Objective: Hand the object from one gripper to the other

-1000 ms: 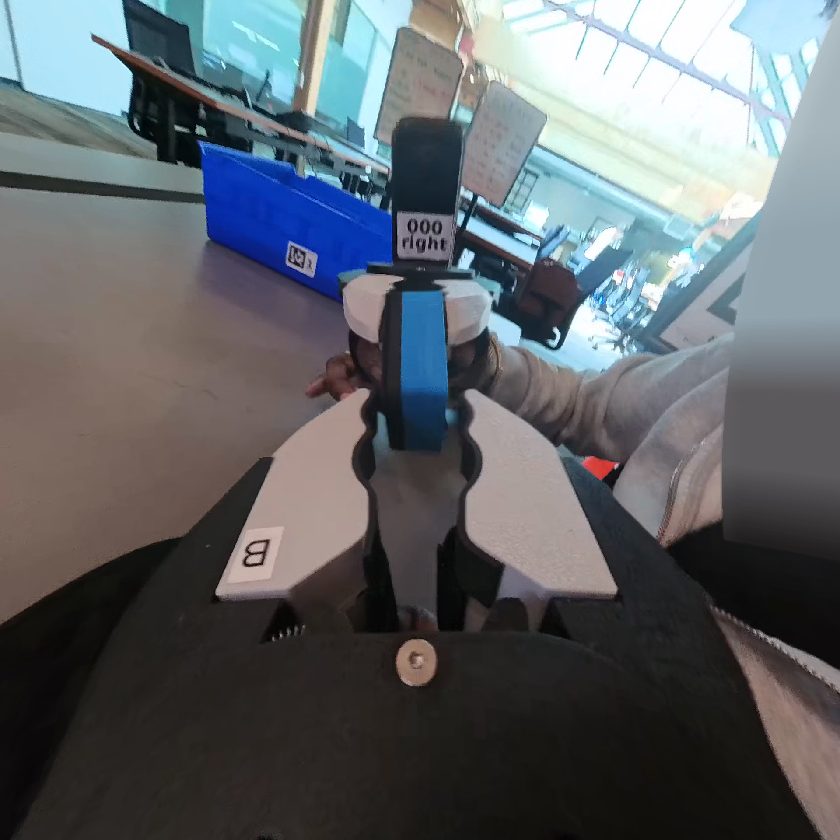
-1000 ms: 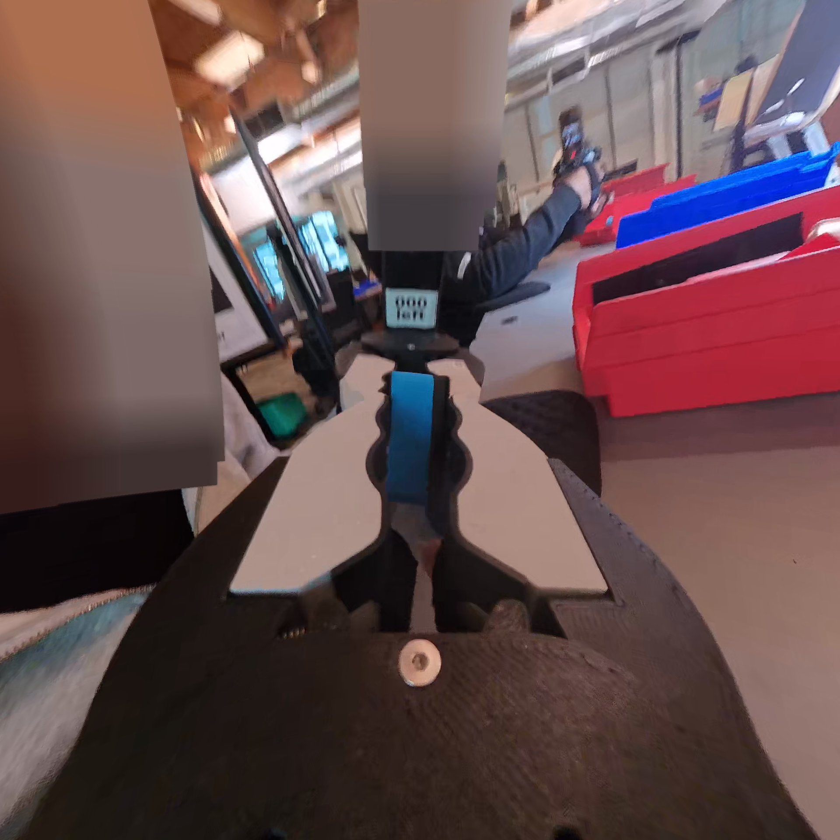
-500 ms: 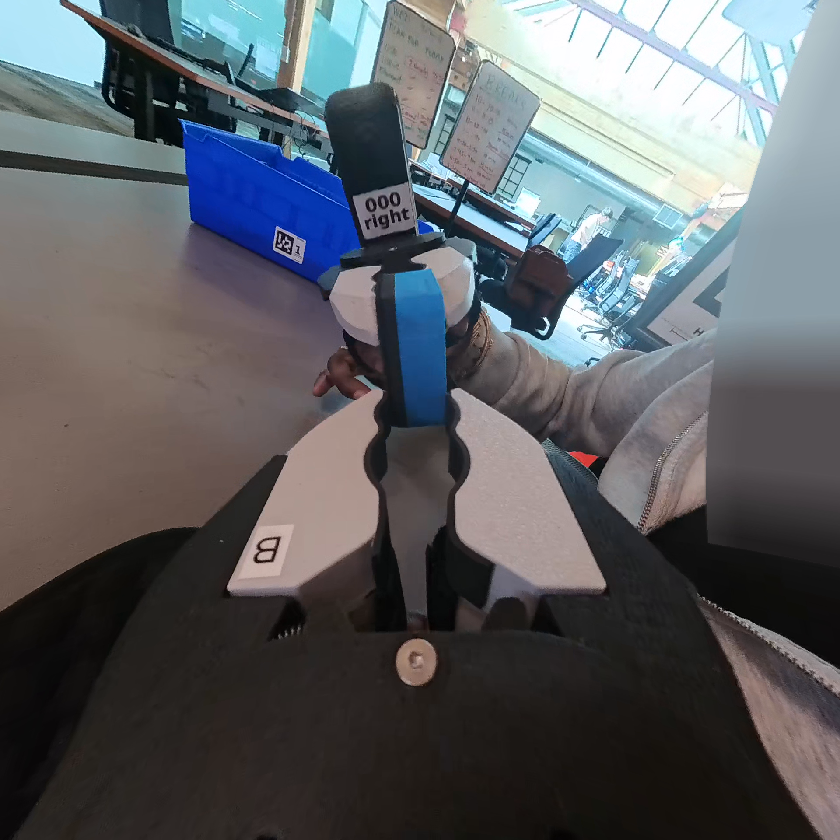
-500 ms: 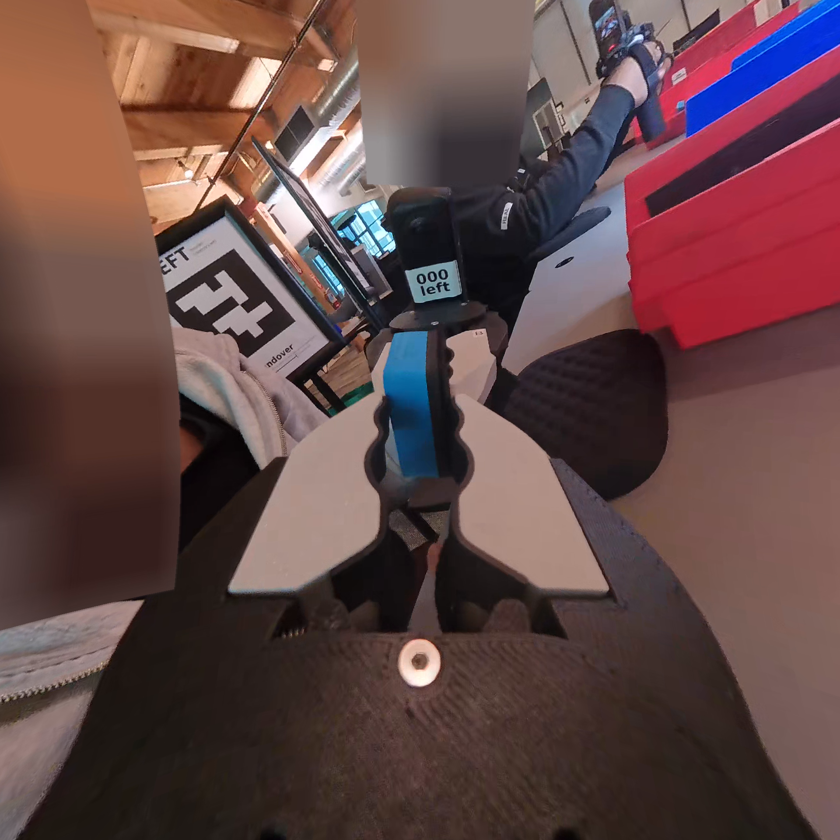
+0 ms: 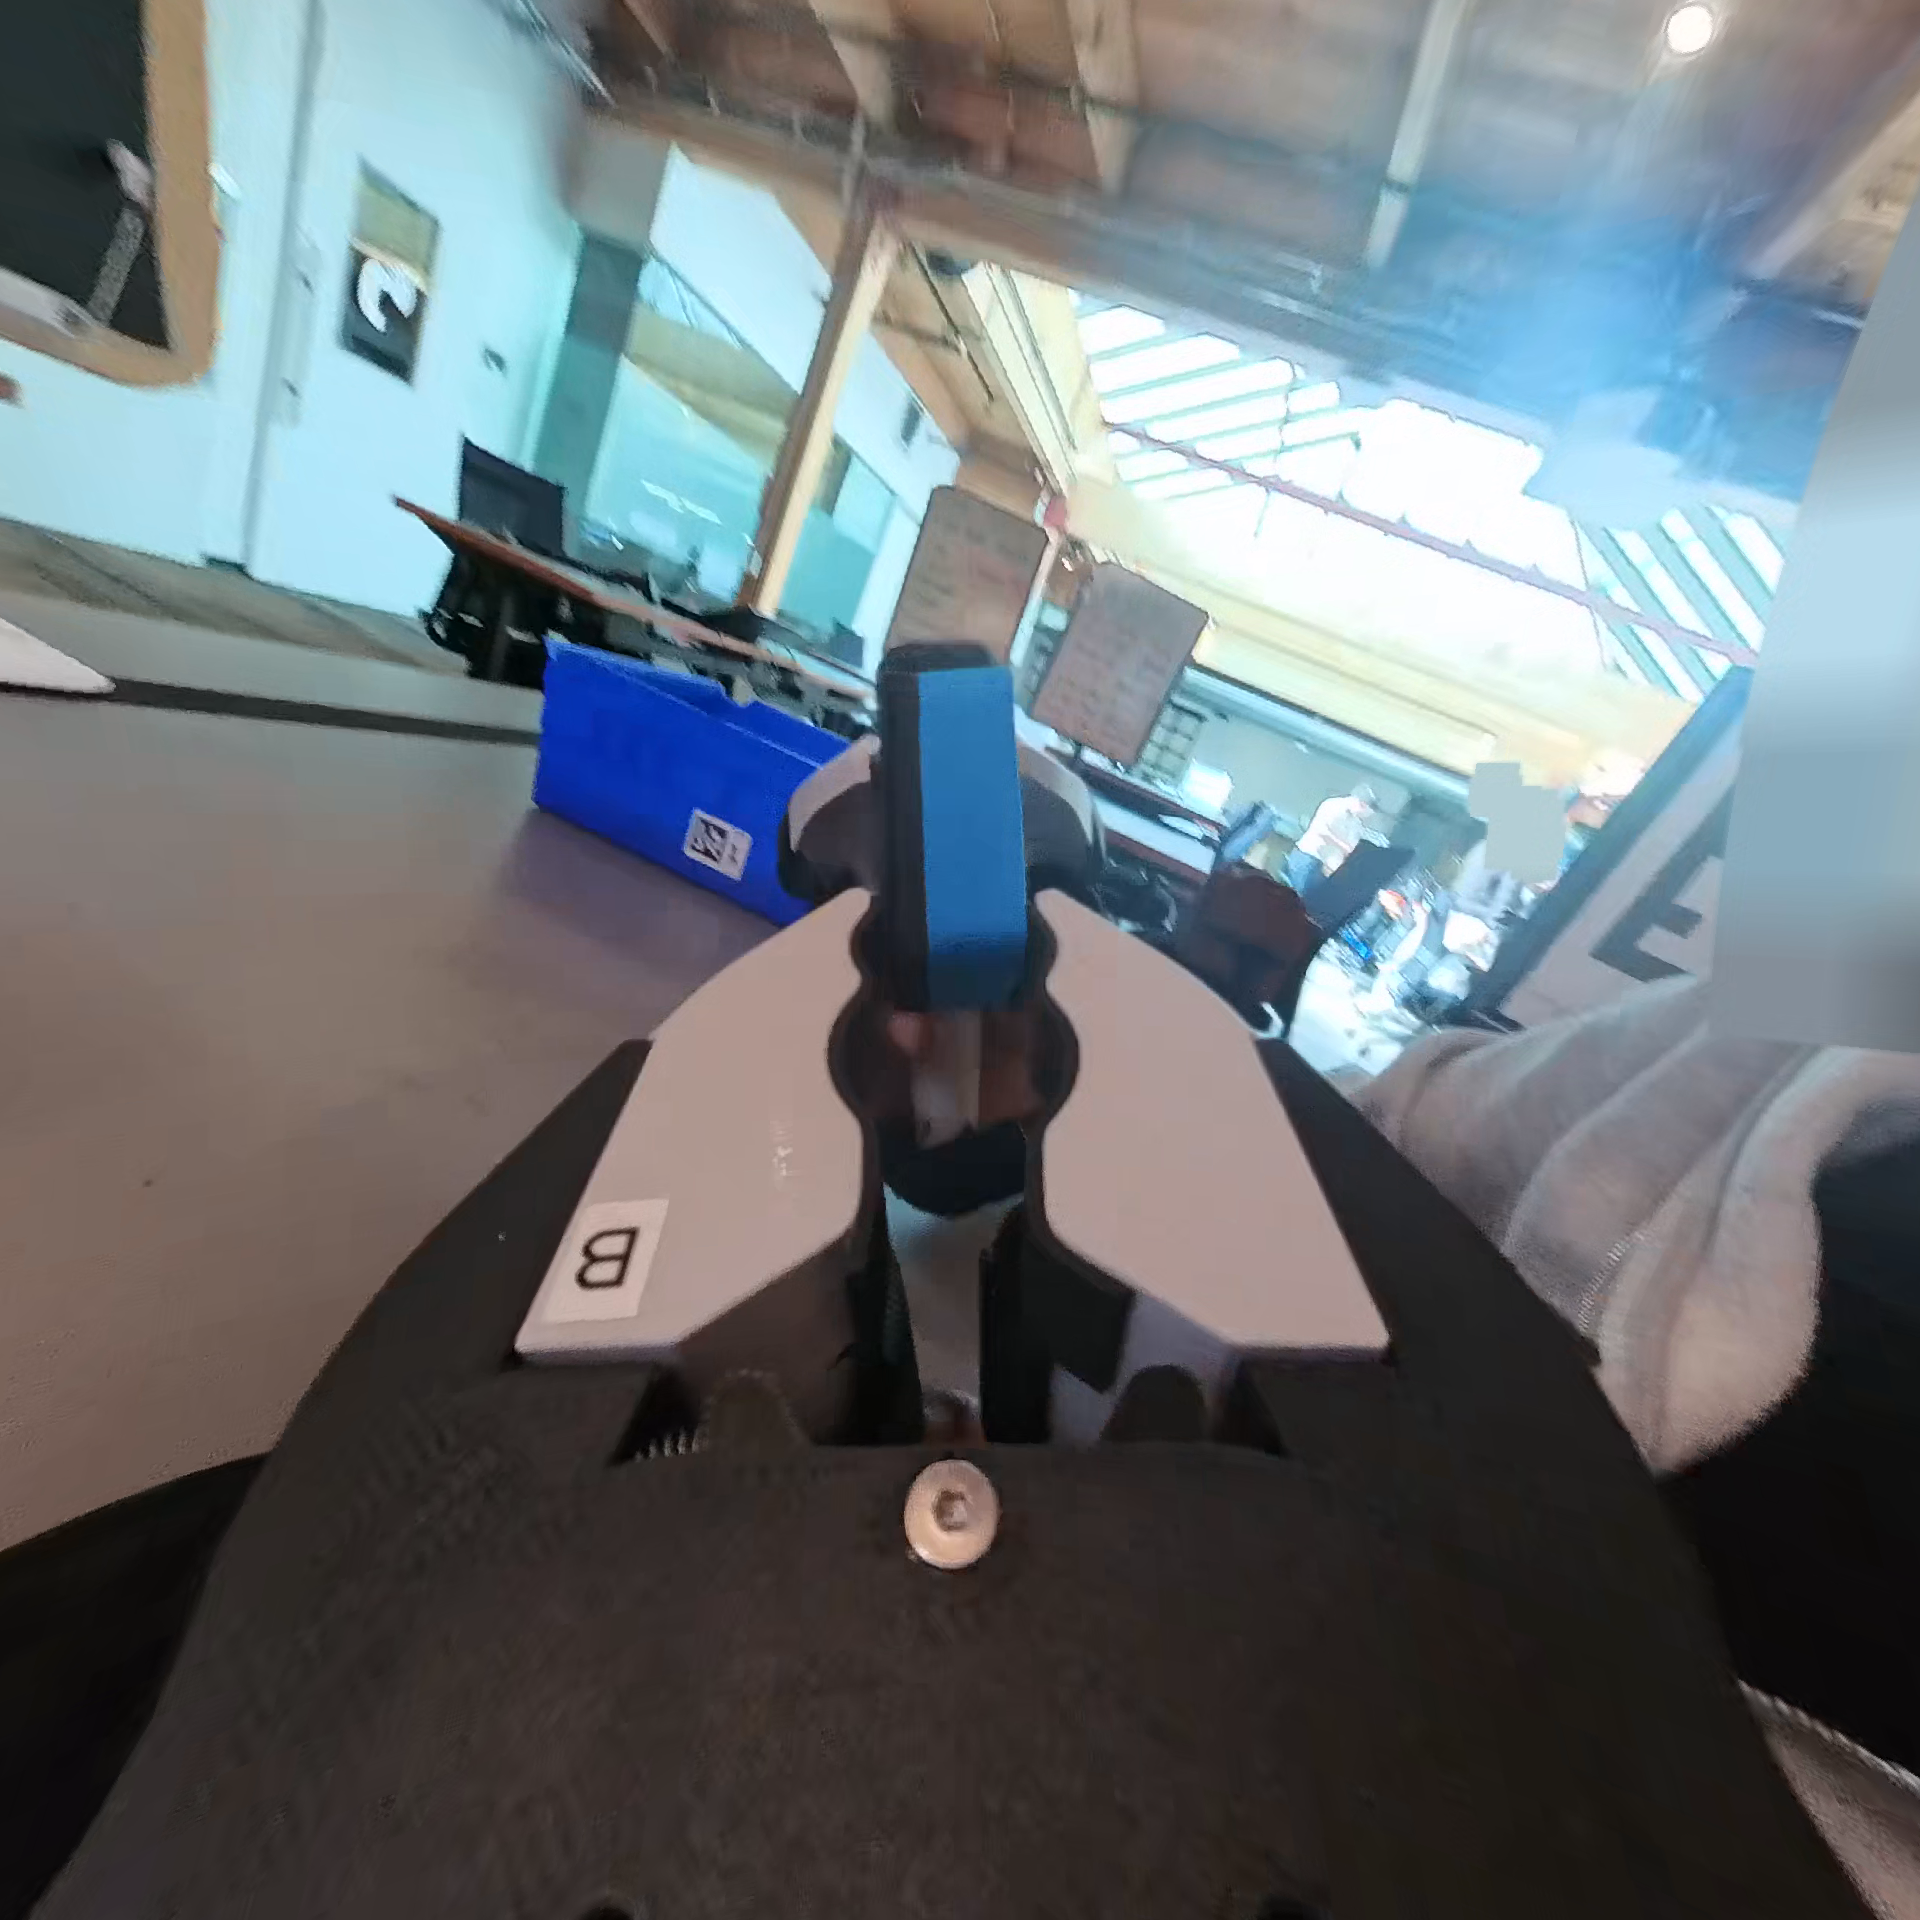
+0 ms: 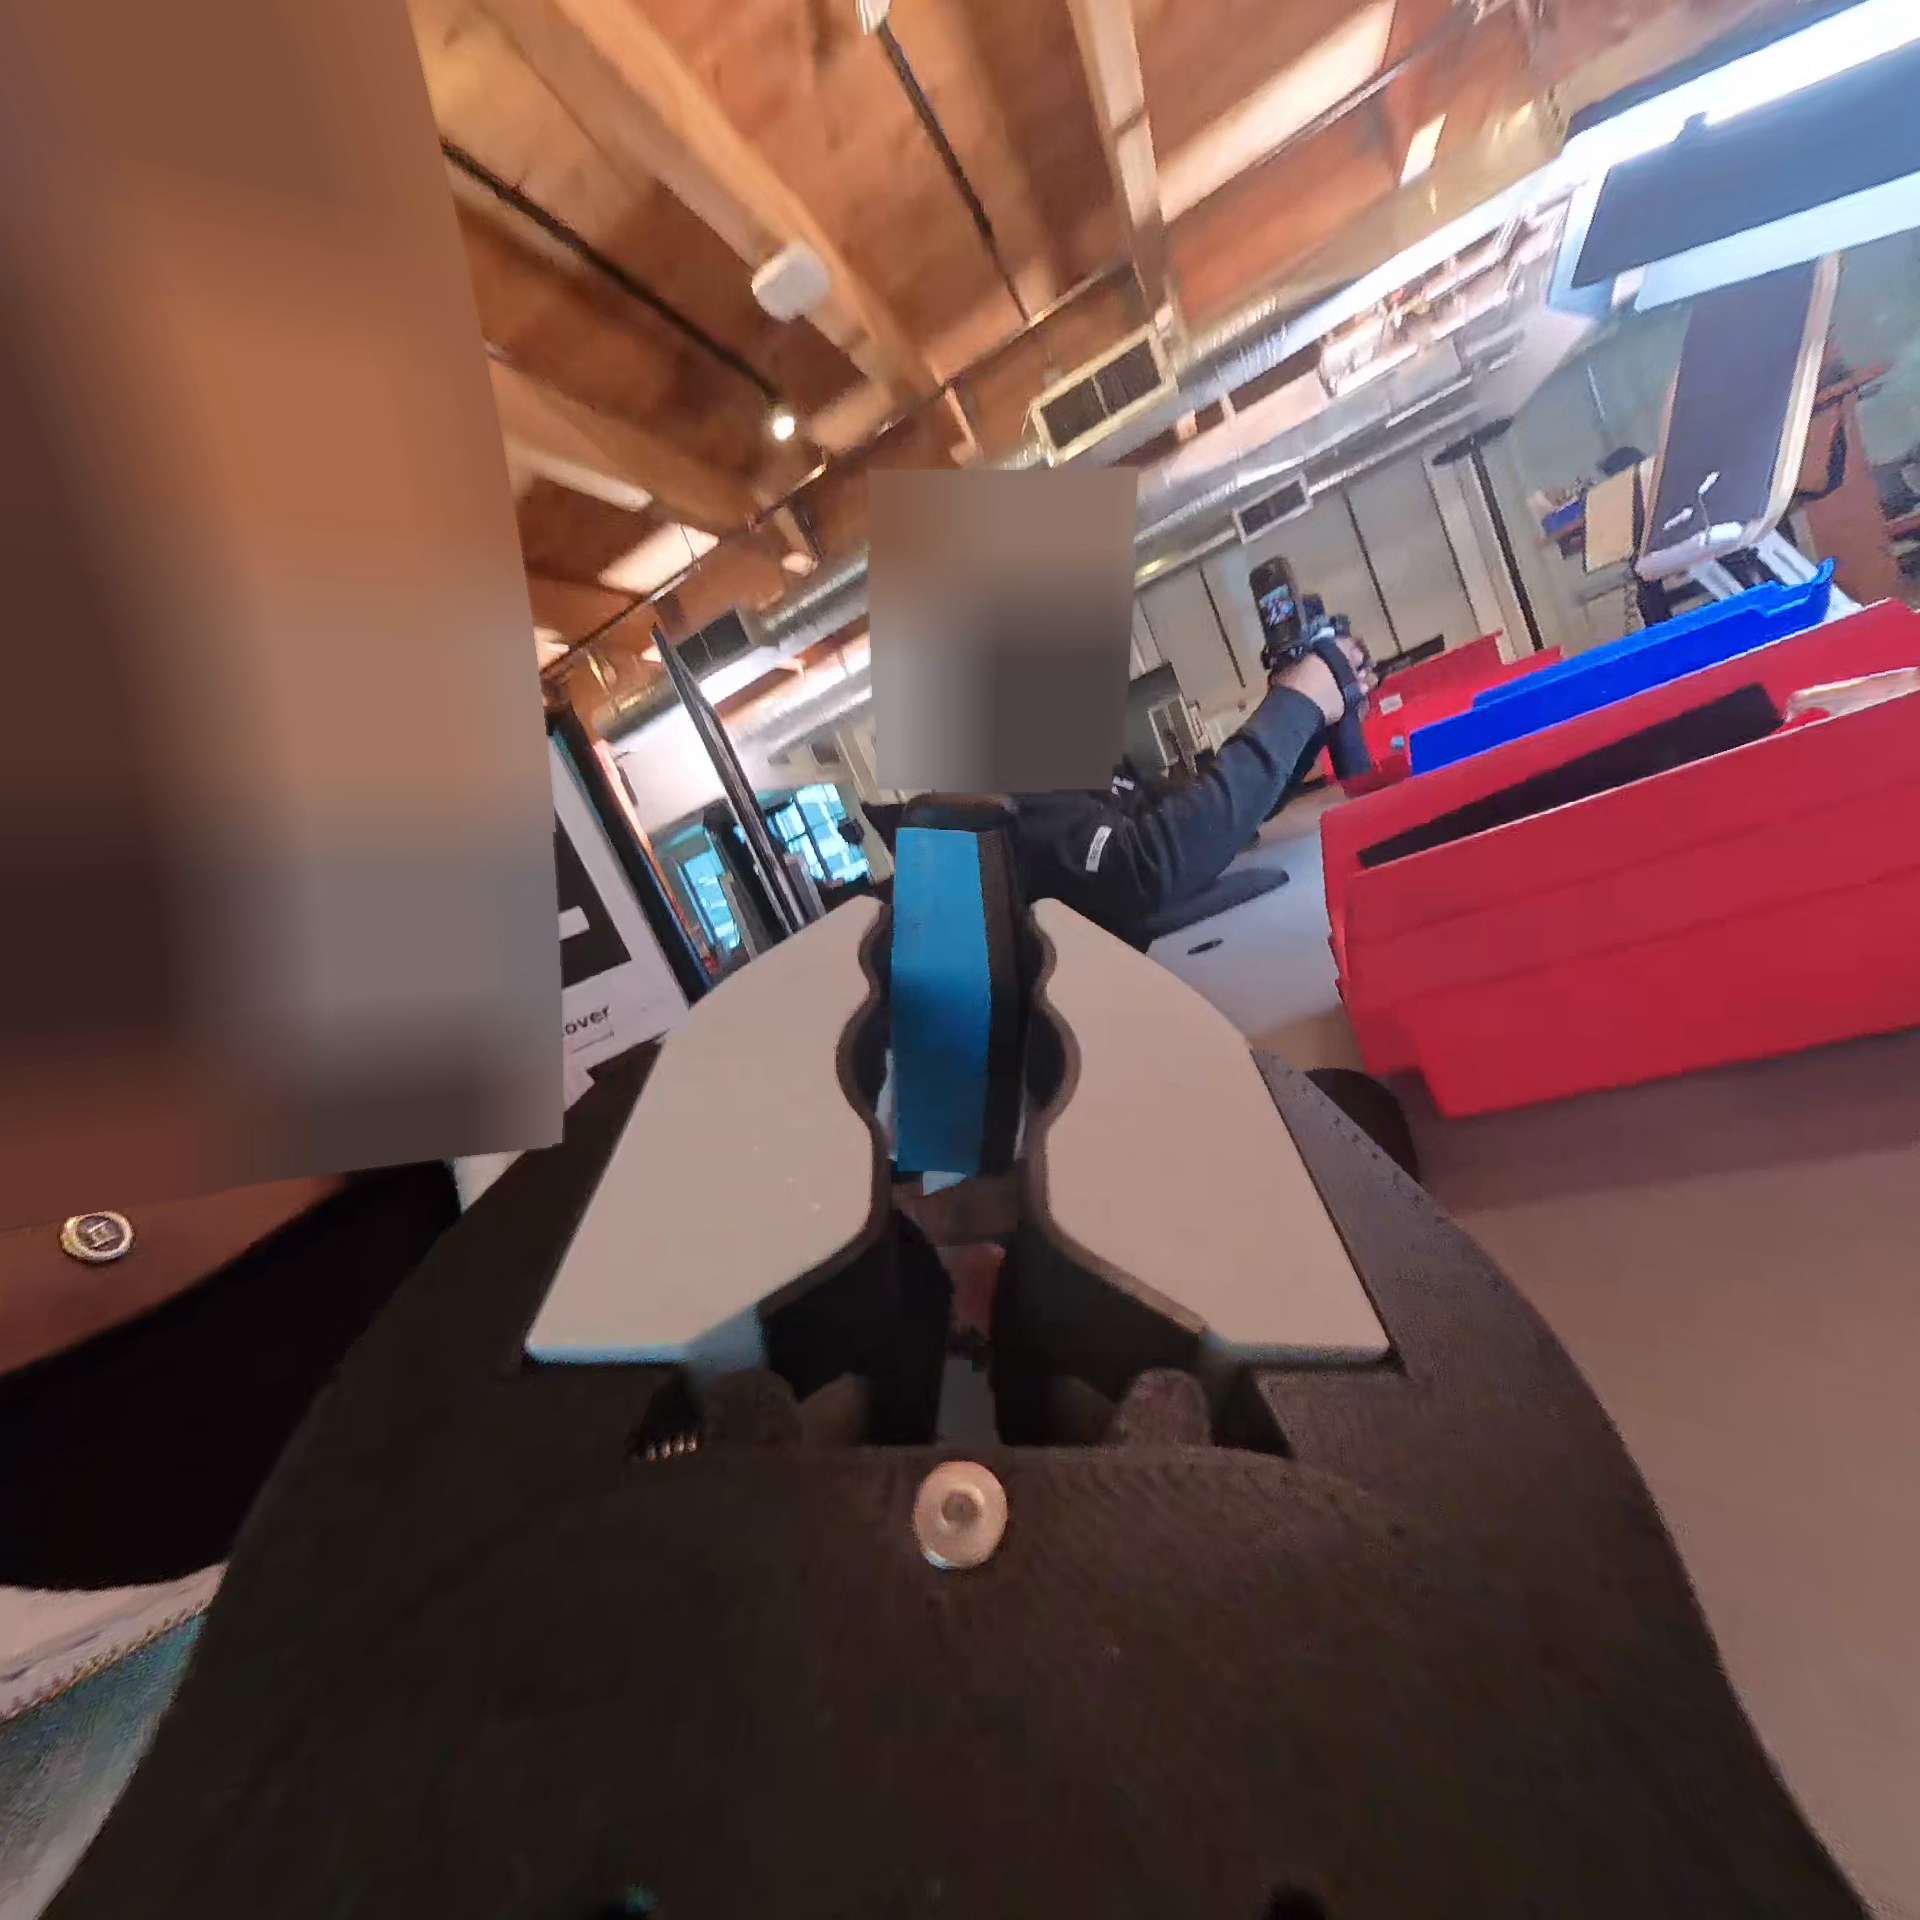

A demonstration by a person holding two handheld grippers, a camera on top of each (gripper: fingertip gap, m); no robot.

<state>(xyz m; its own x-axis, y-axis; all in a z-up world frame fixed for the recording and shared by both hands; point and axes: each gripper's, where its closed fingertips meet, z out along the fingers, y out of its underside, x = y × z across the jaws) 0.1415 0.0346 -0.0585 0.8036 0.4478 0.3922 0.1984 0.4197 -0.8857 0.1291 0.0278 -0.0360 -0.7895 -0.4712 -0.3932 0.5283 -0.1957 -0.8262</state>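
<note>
Both tongs [image 5: 951, 966] [image 6: 954, 997] clamp one upright blue block [image 5: 961, 831].

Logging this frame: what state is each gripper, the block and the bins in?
right gripper: shut on the blue block, held deep between its fingers.
left gripper: fingertips flank the block's near end; grip unclear.
blue block: upright, off the table.
blue bin: on the table, open-topped.
red bins: on the table, open-topped.

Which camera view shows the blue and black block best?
The left wrist view: the blue and black block stands tall above the fingertips, its blue face clear. In the right wrist view, it sits deeper between the fingers.
</note>
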